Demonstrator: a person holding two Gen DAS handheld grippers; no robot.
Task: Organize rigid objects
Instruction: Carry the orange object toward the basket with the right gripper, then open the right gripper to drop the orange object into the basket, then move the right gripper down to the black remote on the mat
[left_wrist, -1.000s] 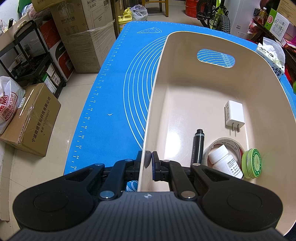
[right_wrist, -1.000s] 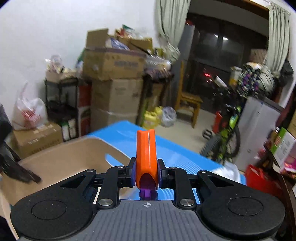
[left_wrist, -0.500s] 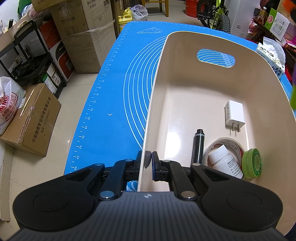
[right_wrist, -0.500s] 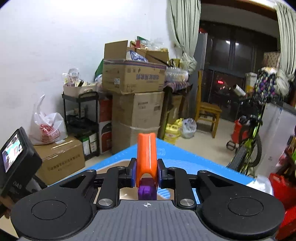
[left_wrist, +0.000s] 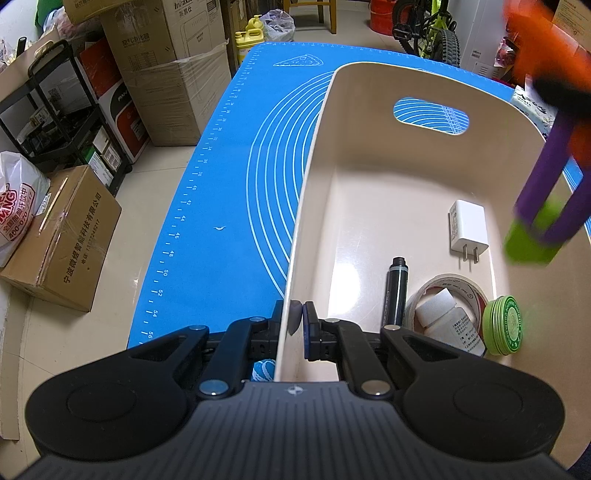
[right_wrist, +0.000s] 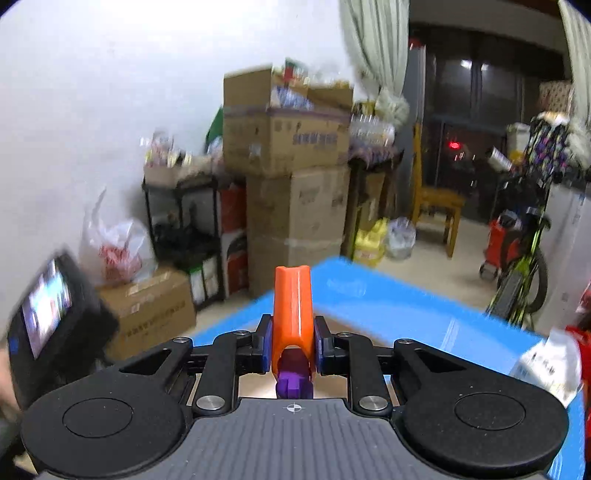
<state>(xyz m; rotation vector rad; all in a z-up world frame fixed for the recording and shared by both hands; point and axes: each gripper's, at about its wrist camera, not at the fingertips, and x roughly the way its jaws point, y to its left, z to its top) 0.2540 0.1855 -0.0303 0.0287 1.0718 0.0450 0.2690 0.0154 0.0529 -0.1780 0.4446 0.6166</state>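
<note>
- While the cream bin (left_wrist: 317, 177) is pinned at its near left wall by the left gripper (left_wrist: 298, 323), whose pads are pressed together on that wall at lower centre of the left wrist view, the bin can be taken as steadied for a drop-in.
- Left of the bin, the blue mat (left_wrist: 229, 192) is seen bare; no loose item is noted there.
- On the bin floor, at centre right of the frame, a black marker (left_wrist: 397, 291), a white charger (left_wrist: 467, 227), a tape roll (left_wrist: 448, 286) with a white bottle (left_wrist: 448, 325) lying in it, and a green tin (left_wrist: 505, 325) are recorded, crowded toward the near right corner.
- At the right edge, blurred, the orange, purple and green toy (left_wrist: 546, 199) is seen hanging over the bin's right side, above the charger.
- In the right wrist view, the toy's orange part (right_wrist: 293, 312) is pinched at centre frame between the pads of the right gripper (right_wrist: 293, 341).
- Judgement: the toy is best lowered close to the floor before release, over the open far half of the bin.
- Judgement: the left-hand clamp should be kept on throughout, so the bin is not tipped or slid.
</note>
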